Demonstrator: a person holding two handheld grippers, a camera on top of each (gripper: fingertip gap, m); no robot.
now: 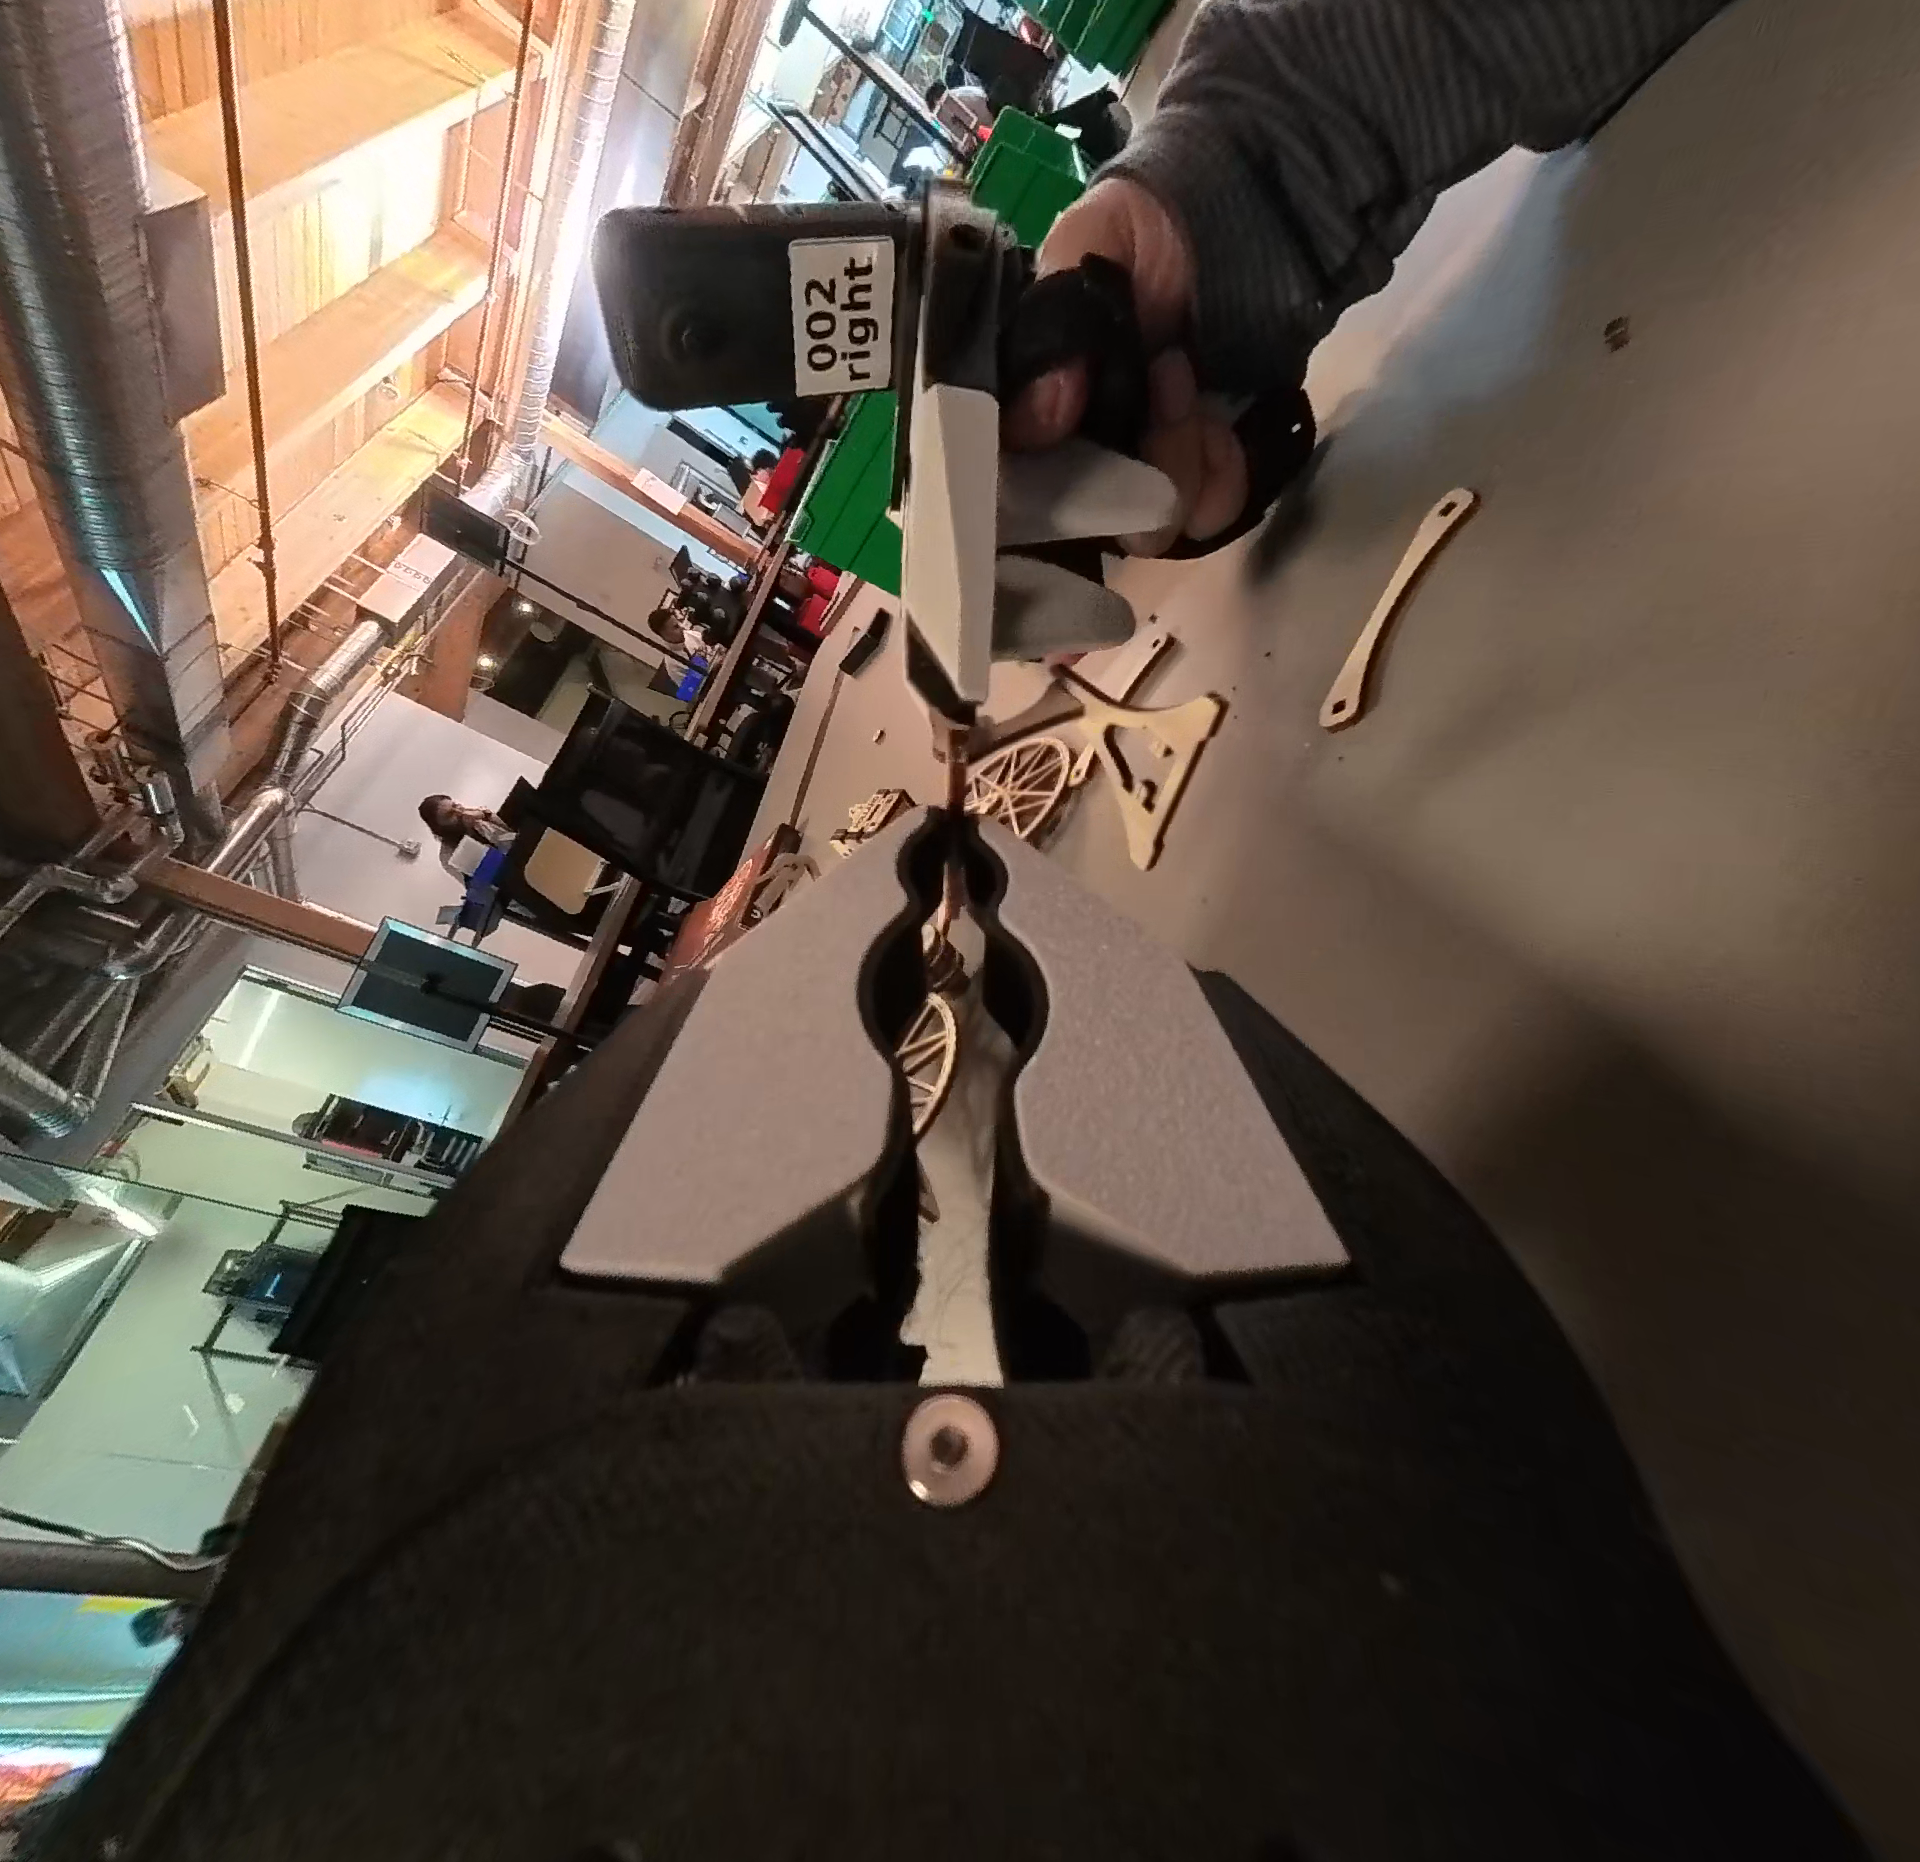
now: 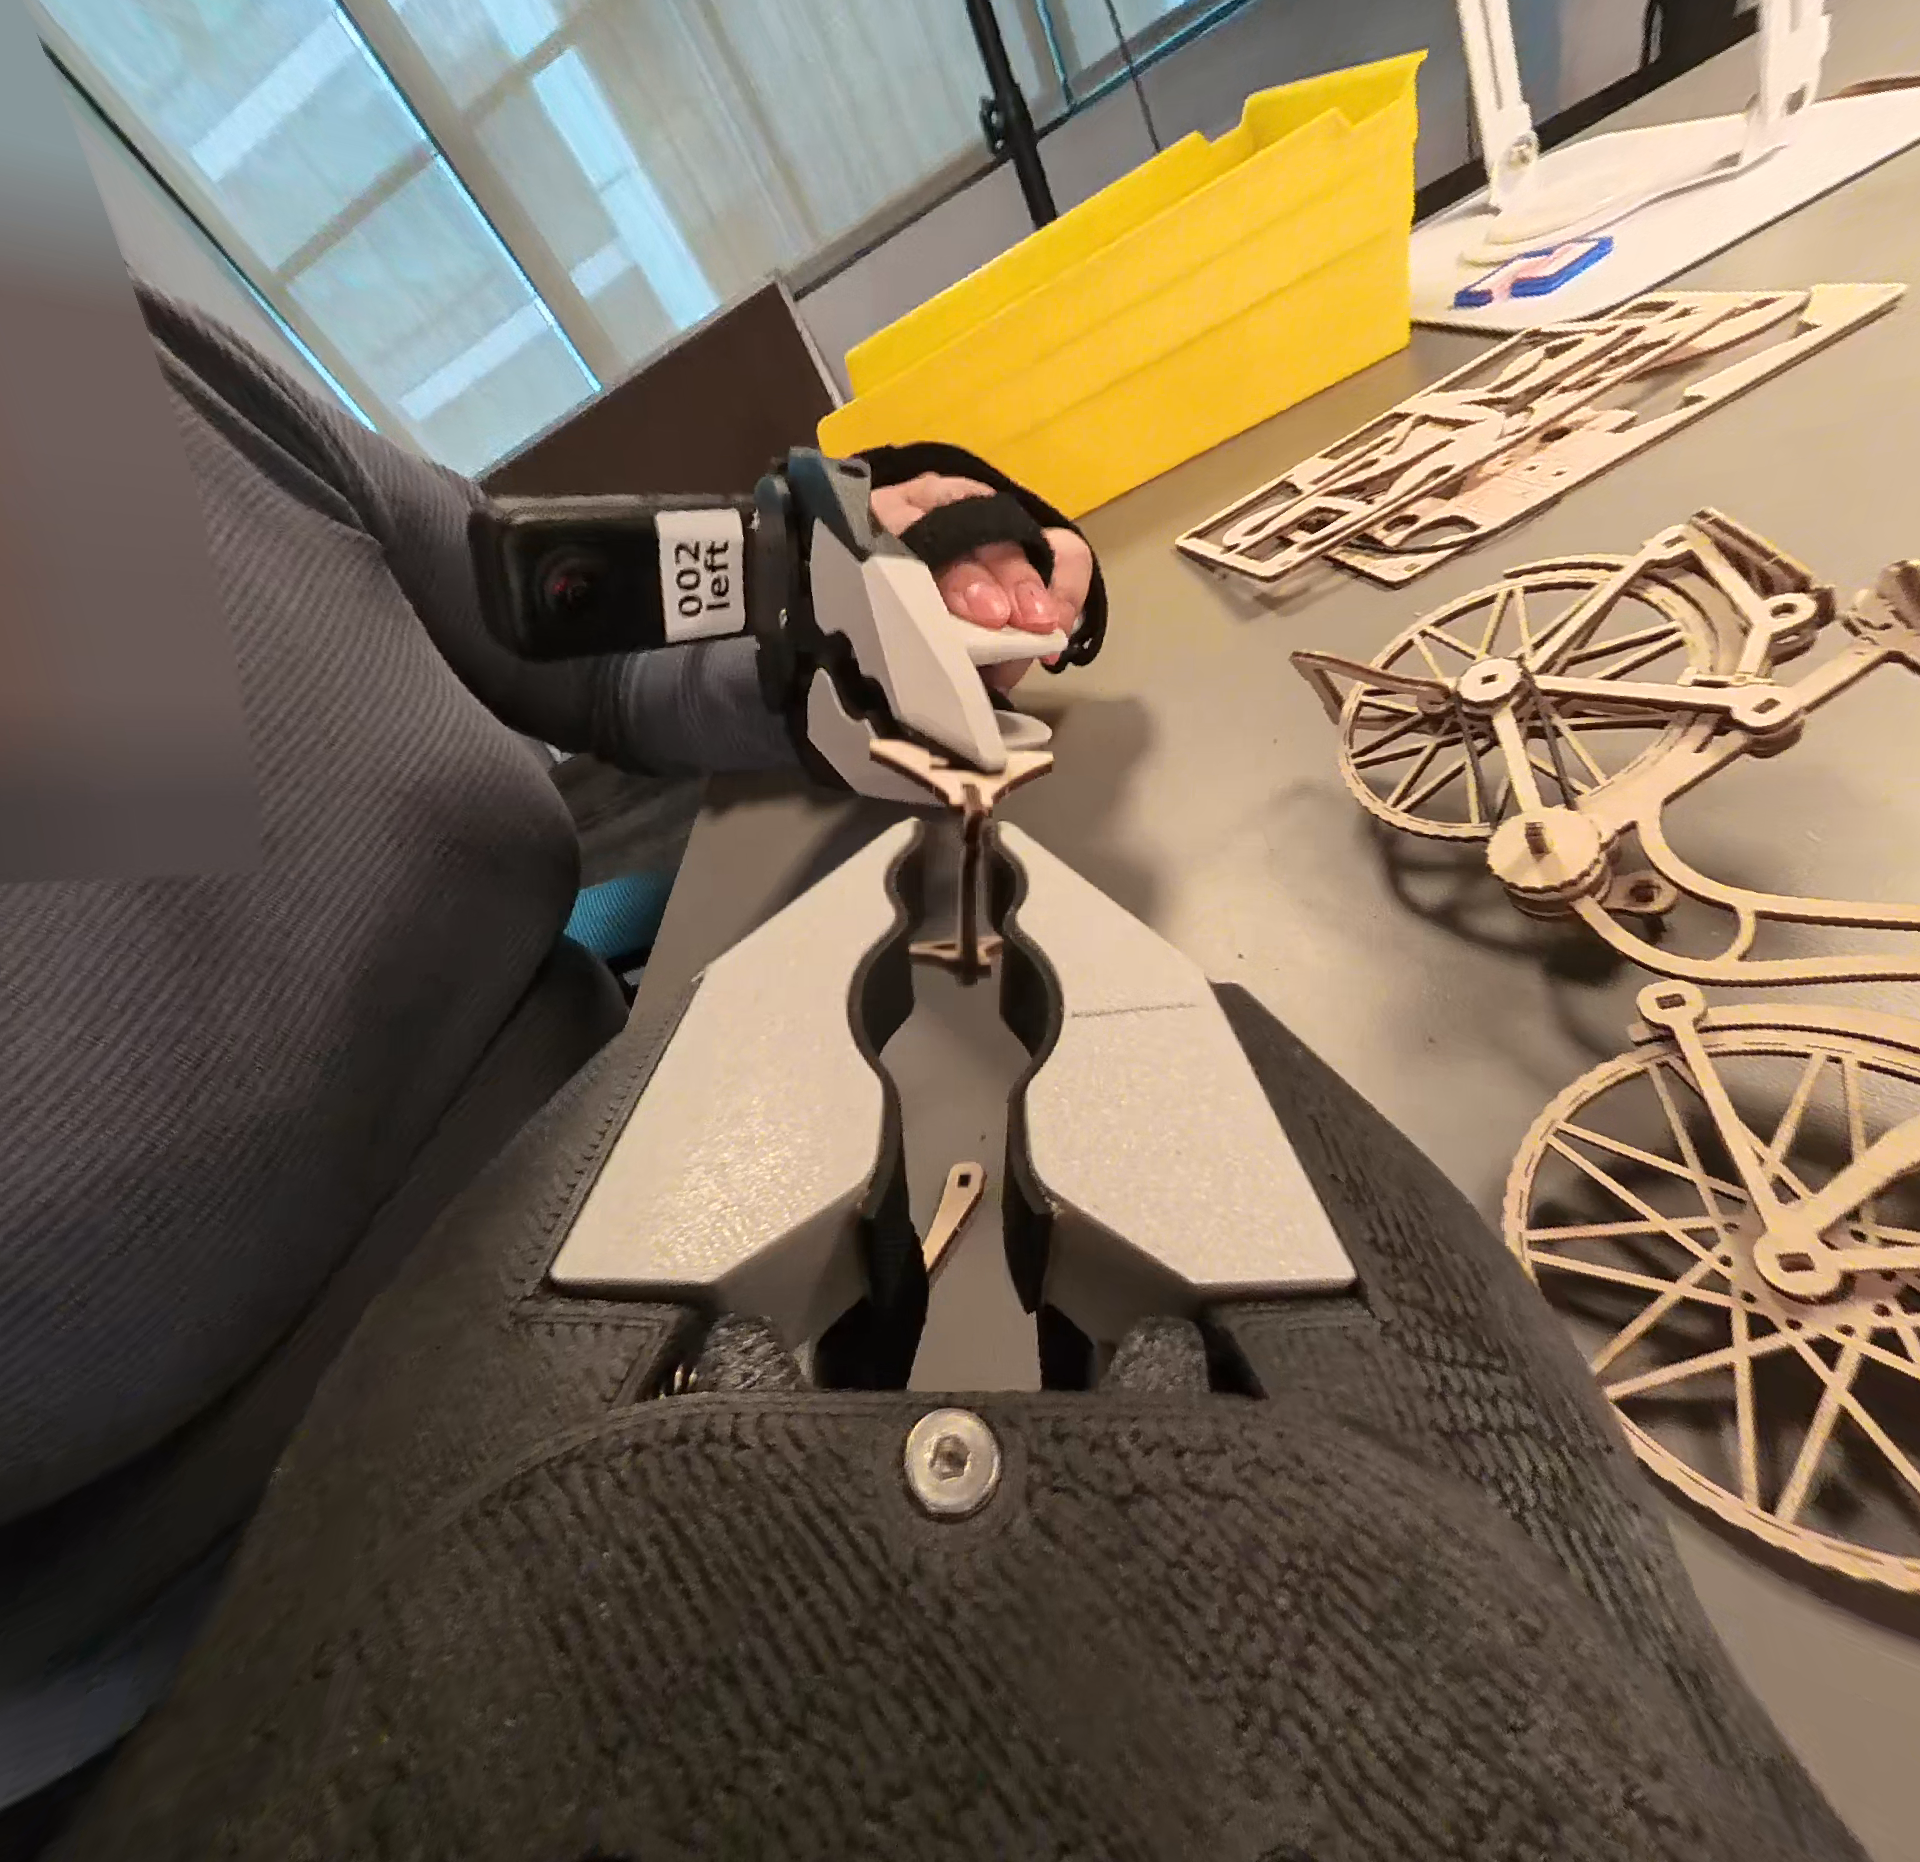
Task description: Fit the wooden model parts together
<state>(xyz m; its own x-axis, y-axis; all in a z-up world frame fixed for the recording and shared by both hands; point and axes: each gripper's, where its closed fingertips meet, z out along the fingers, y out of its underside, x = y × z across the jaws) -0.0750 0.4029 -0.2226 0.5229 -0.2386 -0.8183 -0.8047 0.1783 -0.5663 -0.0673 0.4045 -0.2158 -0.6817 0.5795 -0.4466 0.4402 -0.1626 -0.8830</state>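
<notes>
My right gripper (image 2: pixel 966 838) is shut on a thin wooden strut (image 2: pixel 968 903) that is seen edge-on, with a small cross piece at its near end. My left gripper (image 2: pixel 940 765) is shut on a flat winged wooden piece (image 2: pixel 961 773) held crosswise at the strut's far tip. The two parts touch there, above the table's edge. In the left wrist view my left gripper (image 1: pixel 951 836) faces the right gripper (image 1: pixel 951 713), with the thin brown part (image 1: pixel 951 773) between them. A partly built wooden bicycle (image 2: pixel 1538 732) lies on the table to the right.
A spoked wooden wheel with fender (image 2: pixel 1766 1262) lies near right. Cut-out wooden sheets (image 2: pixel 1507 462) and a yellow bin (image 2: pixel 1143 285) sit farther back. A small curved strip (image 2: pixel 951 1210) lies under my right gripper. Another curved strip (image 1: pixel 1397 607) and an A-shaped piece (image 1: pixel 1153 763) lie on the grey table (image 1: pixel 1558 981). Only a small space, under 4 cm, lies between the two pairs of fingers. From either gripper's tips it is about 11 centimeters to the partly built wooden bicycle (image 2: pixel 1538 732).
</notes>
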